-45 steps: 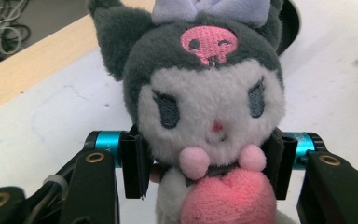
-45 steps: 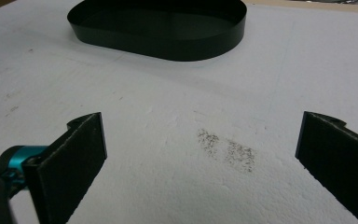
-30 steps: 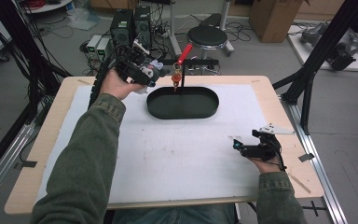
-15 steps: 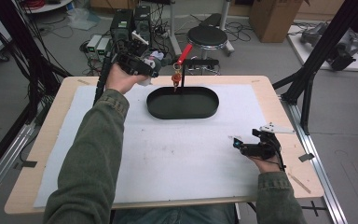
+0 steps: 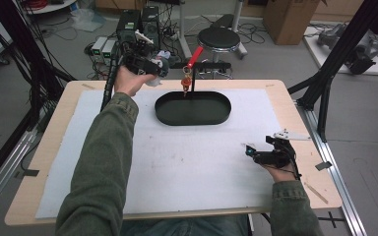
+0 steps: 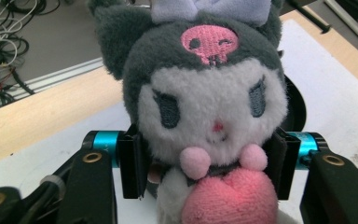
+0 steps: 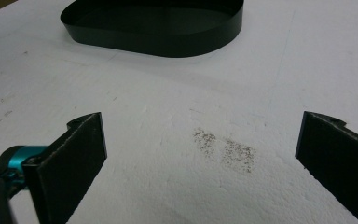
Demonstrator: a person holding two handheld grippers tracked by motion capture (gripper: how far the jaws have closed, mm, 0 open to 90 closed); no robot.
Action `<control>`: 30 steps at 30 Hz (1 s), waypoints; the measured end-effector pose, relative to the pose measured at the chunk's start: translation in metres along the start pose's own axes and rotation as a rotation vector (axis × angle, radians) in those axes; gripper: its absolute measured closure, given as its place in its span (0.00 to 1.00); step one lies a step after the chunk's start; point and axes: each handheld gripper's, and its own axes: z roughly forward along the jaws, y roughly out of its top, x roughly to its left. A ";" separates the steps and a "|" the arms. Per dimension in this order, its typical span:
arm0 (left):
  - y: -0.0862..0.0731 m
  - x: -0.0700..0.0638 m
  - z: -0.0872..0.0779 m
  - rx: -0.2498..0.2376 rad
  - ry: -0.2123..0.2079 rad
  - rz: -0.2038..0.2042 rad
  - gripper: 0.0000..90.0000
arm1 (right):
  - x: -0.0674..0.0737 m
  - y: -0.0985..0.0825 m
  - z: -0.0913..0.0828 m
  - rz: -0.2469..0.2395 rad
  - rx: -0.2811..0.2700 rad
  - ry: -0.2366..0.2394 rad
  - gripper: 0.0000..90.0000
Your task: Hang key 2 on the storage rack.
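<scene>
A plush toy (image 6: pixel 209 107) with a grey hood, a white face, a pink skull mark and a pink heart sits between the jaws of my left gripper (image 6: pixel 205 161), which is shut on it. In the high view that left gripper (image 5: pixel 145 64) is raised above the table's far left, beside the black oval tray (image 5: pixel 192 108); the plush toy (image 5: pixel 161 61) peeks out at its tip. My right gripper (image 5: pixel 256 155) rests low at the table's right side, open. In the right gripper view the right gripper (image 7: pixel 200 154) holds nothing, with the black tray (image 7: pixel 154 23) ahead.
A thin black stand with a red handle (image 5: pixel 194 56) and a small orange charm (image 5: pixel 186 81) rises at the tray's far edge. A white mat (image 5: pixel 187 157) covers the wooden table (image 5: pixel 295 105). A stool (image 5: pixel 219 37) and cables lie on the floor beyond.
My left gripper has lifted a little farther back and left with the plush toy. The right gripper has hardly moved.
</scene>
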 end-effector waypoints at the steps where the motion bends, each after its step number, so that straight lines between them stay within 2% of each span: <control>1: -0.001 0.001 0.001 0.011 0.017 0.004 0.44 | 0.000 0.000 0.000 0.001 0.001 0.000 0.01; 2: -0.001 0.000 0.002 0.025 0.050 0.016 0.39 | -0.001 0.000 0.000 0.009 0.003 0.000 0.01; 3: -0.003 -0.002 0.002 0.046 0.113 0.049 0.33 | -0.001 0.000 0.000 0.024 0.012 0.008 0.01; 5: -0.003 -0.003 0.002 0.065 0.130 0.055 0.20 | -0.003 0.000 -0.001 0.045 0.020 0.018 0.01; 6: -0.004 -0.002 0.001 0.072 0.125 0.055 0.14 | -0.003 0.001 -0.001 0.050 0.019 0.019 0.01; 8: -0.005 -0.001 -0.001 0.070 0.087 0.048 0.08 | -0.003 0.001 -0.002 0.046 0.007 0.020 0.01; 9: -0.007 0.000 -0.003 0.065 0.057 0.053 0.06 | -0.003 0.001 -0.003 0.047 0.004 0.020 0.01; 12: -0.012 0.001 -0.008 0.049 0.026 0.065 0.02 | -0.003 0.001 -0.004 0.049 -0.004 0.020 0.01; 16: -0.020 0.006 -0.019 -0.014 -0.026 0.109 0.02 | -0.004 0.002 -0.005 0.063 -0.004 0.026 0.01; 18: -0.025 0.011 -0.024 -0.044 -0.051 0.095 0.02 | -0.006 0.002 -0.005 0.071 -0.008 0.022 0.01; 21: -0.032 0.018 -0.031 -0.063 -0.038 0.087 0.02 | -0.008 0.003 -0.006 0.090 -0.015 0.018 0.01; 27: -0.049 0.025 -0.042 -0.088 -0.029 0.072 0.02 | -0.007 0.003 -0.005 0.075 -0.008 0.013 0.01; 30: -0.060 0.030 -0.044 -0.081 -0.032 0.065 0.02 | -0.006 0.003 -0.004 0.064 -0.004 0.006 0.01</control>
